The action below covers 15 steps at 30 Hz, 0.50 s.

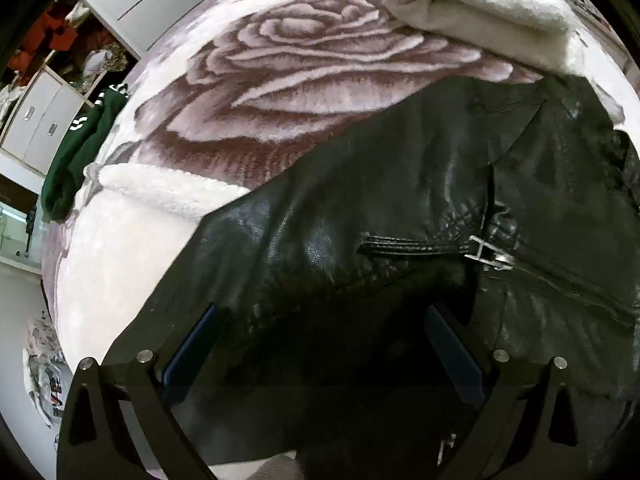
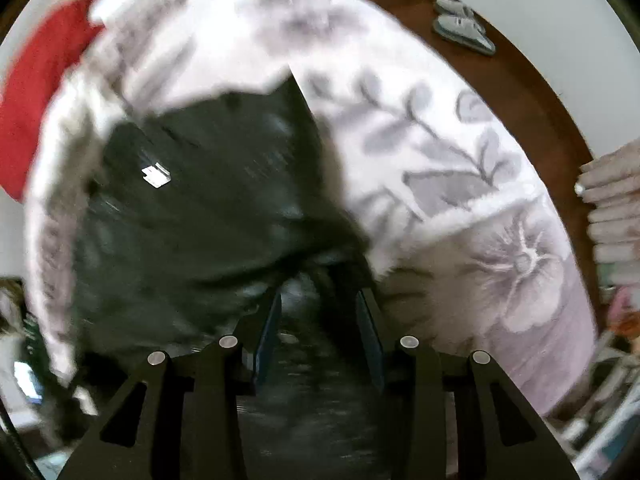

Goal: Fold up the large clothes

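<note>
The black leather jacket (image 1: 400, 216) lies spread on the bed's rose-patterned blanket (image 1: 304, 64), and everything here is placed from that jacket.

In the left wrist view, a green garment (image 1: 76, 160) hangs off the bed's edge well to the jacket's left, and a folded white blanket (image 1: 480, 4) sits beyond its far edge. The left hand-held gripper (image 1: 320, 344) points steeply down over the jacket's near part, its blue pads wide apart with nothing pinched between them. The jacket's long axis seems to run from near left up to far right, the buckle (image 1: 486, 254) lying right of this hand-held gripper.

In the blurred right wrist view, the right hand-held gripper (image 2: 318, 320) hangs over the jacket's near right edge, partly open; dark leather shows between the pads, but no pinch is visible. This hand looks nearer an edge to lift.
</note>
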Motion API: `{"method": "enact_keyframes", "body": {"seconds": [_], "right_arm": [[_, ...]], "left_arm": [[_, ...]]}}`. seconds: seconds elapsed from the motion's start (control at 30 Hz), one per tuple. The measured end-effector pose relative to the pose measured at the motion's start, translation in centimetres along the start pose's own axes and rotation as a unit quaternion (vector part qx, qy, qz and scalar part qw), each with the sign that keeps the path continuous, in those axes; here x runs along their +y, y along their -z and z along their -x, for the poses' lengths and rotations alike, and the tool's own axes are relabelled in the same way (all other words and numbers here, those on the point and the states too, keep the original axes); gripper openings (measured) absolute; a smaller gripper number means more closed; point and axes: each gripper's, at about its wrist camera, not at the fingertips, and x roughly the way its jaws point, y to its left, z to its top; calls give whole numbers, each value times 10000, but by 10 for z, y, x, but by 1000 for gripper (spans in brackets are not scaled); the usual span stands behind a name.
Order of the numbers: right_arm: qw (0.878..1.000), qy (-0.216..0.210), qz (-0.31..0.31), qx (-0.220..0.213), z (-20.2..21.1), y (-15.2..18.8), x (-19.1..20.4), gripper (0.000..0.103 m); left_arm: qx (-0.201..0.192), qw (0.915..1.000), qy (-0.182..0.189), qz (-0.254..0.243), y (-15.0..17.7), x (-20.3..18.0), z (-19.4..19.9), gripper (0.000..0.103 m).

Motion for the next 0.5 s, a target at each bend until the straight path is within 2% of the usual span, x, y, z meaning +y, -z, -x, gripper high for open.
{"method": "enact_keyframes", "body": {"seconds": [0.07,0.13,0.23,0.3,0.33,0.4,0.47,0.5], "right_arm": [[9988,-488,-31,-57,-15,-4,7,39],[9970,-714,-278,59,-52,-40,18,29],[9967,-173,-376,695,-116,-63,17,22],[9974,213,-75,690,-116,-67,30,22],[9969,365,163,675,-108,-65,42,24],[9962,369,482,617,-90,-57,59,33],[9947,177,823,587,-67,-37,86,47],[9933,35,975,618,-61,-27,100,49]], "left_arm": [[-11,10000,37,-33,-2,0,-4,103],[-14,9999,89,-64,-2,0,-8,103],[37,9997,235,-21,-4,4,-8,103],[77,9993,349,64,-4,16,-1,103],[59,9991,384,187,-1,29,7,103],[68,9977,487,467,11,57,23,103],[153,9951,517,832,32,93,37,103],[234,9929,488,1056,48,115,42,103]]}}
